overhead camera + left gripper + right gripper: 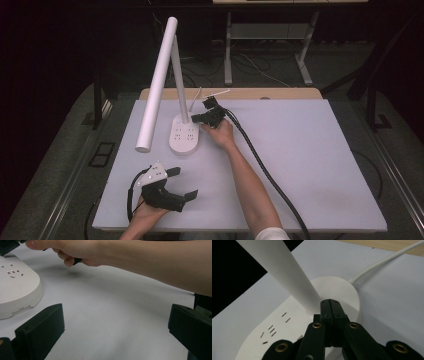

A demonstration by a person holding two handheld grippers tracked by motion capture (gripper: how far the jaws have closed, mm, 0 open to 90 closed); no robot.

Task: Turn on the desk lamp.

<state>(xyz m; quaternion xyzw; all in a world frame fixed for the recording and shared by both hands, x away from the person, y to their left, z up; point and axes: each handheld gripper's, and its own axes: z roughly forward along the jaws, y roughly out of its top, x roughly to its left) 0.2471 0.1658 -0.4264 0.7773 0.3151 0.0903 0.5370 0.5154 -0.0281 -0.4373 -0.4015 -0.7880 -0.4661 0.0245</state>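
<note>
Right gripper view: right gripper [331, 305] jaws pressed together, empty, tip set over lamp base [337, 290] at far left; a press judged next. Left gripper [181, 182] wide open, idle near

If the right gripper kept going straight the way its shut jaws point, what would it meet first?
Most likely the lamp base: the right gripper, jaws shut, points at the foot of the lamp stem. Whether it already touches is unclear.
</note>
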